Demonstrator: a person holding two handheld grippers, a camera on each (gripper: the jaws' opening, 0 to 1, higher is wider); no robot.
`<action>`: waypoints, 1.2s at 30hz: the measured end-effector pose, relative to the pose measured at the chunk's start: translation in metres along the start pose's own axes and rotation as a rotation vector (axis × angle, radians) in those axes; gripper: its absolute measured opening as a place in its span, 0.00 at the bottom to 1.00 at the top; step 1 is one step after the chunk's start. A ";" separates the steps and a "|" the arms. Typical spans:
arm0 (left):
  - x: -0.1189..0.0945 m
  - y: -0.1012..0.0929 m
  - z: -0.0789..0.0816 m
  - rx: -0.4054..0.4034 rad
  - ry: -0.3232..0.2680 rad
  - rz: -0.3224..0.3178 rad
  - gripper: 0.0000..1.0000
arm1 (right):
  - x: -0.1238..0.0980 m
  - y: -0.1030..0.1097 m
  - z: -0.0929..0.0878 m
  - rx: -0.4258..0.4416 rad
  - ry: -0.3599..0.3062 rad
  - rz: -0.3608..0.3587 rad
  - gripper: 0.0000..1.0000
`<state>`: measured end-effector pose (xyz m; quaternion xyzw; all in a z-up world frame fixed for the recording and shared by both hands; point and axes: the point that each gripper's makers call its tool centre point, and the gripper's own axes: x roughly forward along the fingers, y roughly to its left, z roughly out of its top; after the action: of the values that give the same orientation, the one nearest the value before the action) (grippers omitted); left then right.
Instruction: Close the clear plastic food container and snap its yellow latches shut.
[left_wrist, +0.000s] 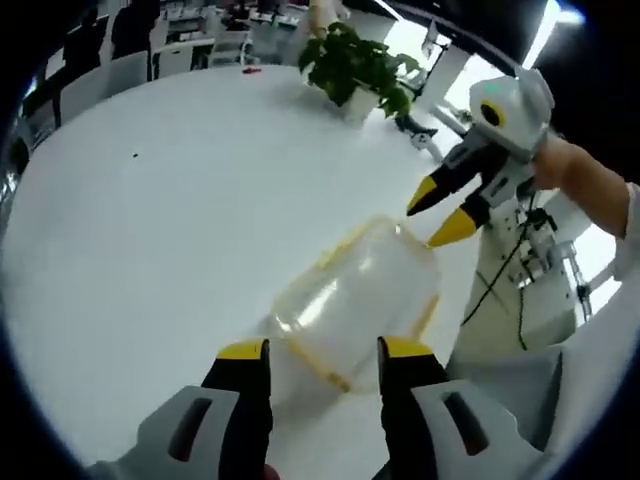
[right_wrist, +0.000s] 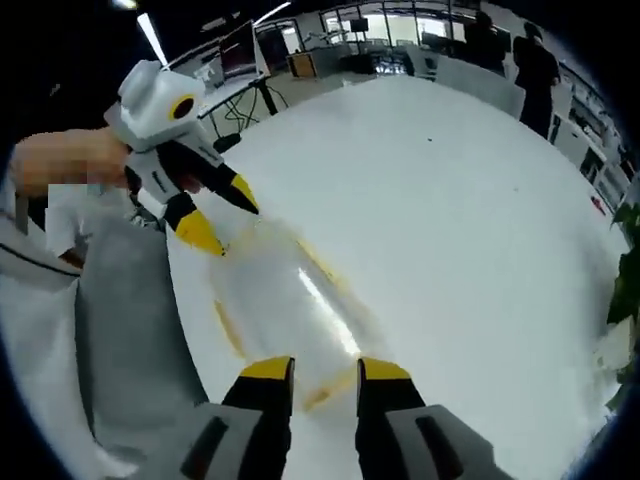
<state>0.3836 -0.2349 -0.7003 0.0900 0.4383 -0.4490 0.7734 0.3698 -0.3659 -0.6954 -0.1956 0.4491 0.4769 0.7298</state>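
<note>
A clear plastic food container with yellow latches (left_wrist: 355, 300) lies on the round white table (left_wrist: 150, 220), near its edge, between the two tools. The left gripper (left_wrist: 325, 352) holds its yellow-tipped jaws apart at one end, and the right gripper (right_wrist: 325, 372) stands likewise parted at the other. A leafy green potted plant (left_wrist: 355, 65) sits farther back.

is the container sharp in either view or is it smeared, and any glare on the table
Left gripper view: the clear container is soft and smeared, and the white table looks washed out. Right gripper view: the container is blurred too, with a bright streak along it; the left tool looks sharper.
</note>
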 end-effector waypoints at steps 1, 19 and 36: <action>-0.001 -0.003 0.003 0.018 -0.014 -0.011 0.41 | -0.001 0.004 0.004 -0.042 -0.017 0.012 0.17; 0.008 -0.049 0.022 0.404 -0.082 -0.181 0.36 | 0.012 0.035 0.039 -0.379 -0.078 0.092 0.28; 0.039 -0.063 0.021 0.520 -0.033 -0.190 0.36 | 0.043 0.025 0.036 -0.445 -0.007 0.127 0.25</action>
<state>0.3556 -0.3064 -0.7011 0.2367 0.3021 -0.6182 0.6860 0.3709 -0.3059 -0.7096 -0.3213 0.3415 0.6100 0.6388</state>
